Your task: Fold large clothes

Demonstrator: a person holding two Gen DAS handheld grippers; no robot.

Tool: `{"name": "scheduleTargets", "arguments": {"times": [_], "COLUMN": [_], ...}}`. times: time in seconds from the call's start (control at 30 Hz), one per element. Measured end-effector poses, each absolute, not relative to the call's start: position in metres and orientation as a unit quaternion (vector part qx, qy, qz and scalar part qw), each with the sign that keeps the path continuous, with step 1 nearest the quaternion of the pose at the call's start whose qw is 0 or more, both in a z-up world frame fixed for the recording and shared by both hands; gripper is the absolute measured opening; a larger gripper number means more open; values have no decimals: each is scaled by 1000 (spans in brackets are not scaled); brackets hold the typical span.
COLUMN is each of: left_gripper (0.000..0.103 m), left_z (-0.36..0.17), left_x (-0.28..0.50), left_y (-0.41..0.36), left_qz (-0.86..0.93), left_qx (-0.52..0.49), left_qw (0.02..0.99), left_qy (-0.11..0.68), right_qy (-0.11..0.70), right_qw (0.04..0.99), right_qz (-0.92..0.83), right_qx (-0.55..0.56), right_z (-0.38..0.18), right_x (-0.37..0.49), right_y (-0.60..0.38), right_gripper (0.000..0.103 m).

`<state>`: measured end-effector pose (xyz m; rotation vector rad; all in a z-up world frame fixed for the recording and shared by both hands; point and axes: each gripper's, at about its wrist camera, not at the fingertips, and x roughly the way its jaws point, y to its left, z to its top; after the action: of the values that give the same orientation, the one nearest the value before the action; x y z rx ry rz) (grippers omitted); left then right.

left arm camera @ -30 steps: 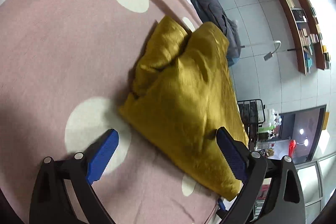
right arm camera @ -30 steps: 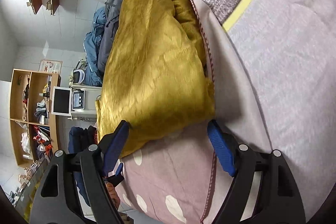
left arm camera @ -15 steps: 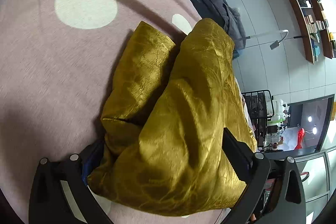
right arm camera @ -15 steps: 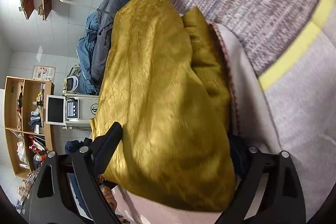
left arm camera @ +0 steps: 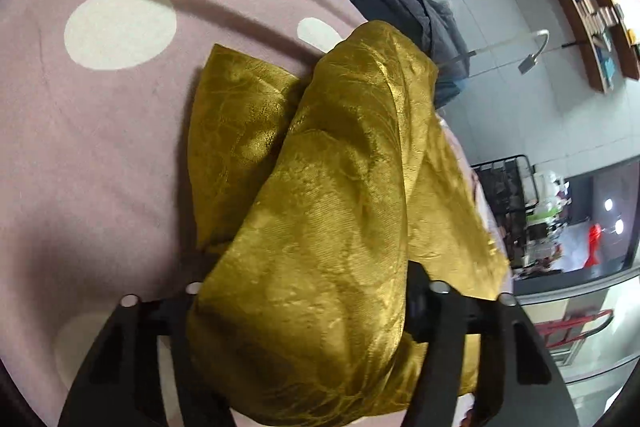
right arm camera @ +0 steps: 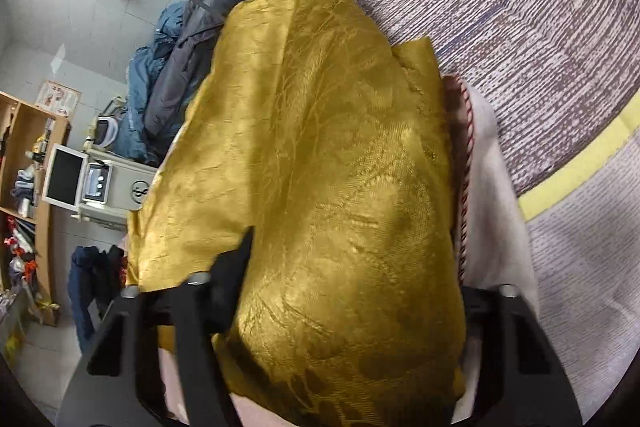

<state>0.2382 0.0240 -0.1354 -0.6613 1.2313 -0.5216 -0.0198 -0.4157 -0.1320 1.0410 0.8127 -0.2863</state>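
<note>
Pink dotted blanket (left arm camera: 100, 147) on bed. Both tools, spread a second ago, now pinch the gold cloth (left arm camera: 320, 227): left tool (left arm camera: 304, 311), right tool (right arm camera: 352, 307). Cloth bunched between fingers; ready to lift for a fold.

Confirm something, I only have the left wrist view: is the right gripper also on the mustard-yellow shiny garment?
Observer: Yes. The right gripper straddles the mustard-yellow shiny garment. Its pads are buried in folds, so I can't tell if it is closed.
Operator: What's past the garment on that side?
Observer: A grey-purple striped bedcover with a yellow band.
Operator: Anything off the bed?
Observer: A white monitor on a pale grey cabinet.
</note>
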Motion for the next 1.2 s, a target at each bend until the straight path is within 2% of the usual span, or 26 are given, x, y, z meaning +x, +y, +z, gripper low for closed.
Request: {"name": "scheduleTargets", "arguments": {"times": [0.1, 0.17, 0.27, 0.5, 0.77, 0.9, 1.03, 1.2], "left_gripper": [41, 31, 27, 25, 25, 25, 25, 25], "left_z": [-120, -104, -78, -37, -48, -33, 13, 66], "left_x": [231, 223, 207, 153, 97, 95, 93, 89], "left_y": [17, 15, 19, 55, 76, 60, 23, -52], "left_qz": [-239, -248, -273, -309, -279, -280, -318, -392], "left_qx": [-272, -253, -245, -218, -184, -170, -119, -89], "left_qw": [750, 762, 770, 785, 798, 809, 828, 822], "left_qy": [554, 542, 522, 491, 501, 488, 446, 404], "right_qy": [358, 357, 346, 333, 363, 355, 328, 268], "right_qw": [781, 797, 830, 857, 872, 884, 910, 927], "right_qz": [-123, -123, -113, -81, -87, -90, -94, -138], "right_qx": [496, 471, 423, 385, 317, 289, 236, 223], "right_z": [-125, -112, -84, -43, -52, -40, -6, 43], "right_x": [-25, -27, -33, -77, -129, -133, -138, -169], "right_y": [-412, -404, -386, -356, -311, -307, -313, -361], "right_gripper": [33, 27, 22, 19, 19, 18, 17, 17]}}
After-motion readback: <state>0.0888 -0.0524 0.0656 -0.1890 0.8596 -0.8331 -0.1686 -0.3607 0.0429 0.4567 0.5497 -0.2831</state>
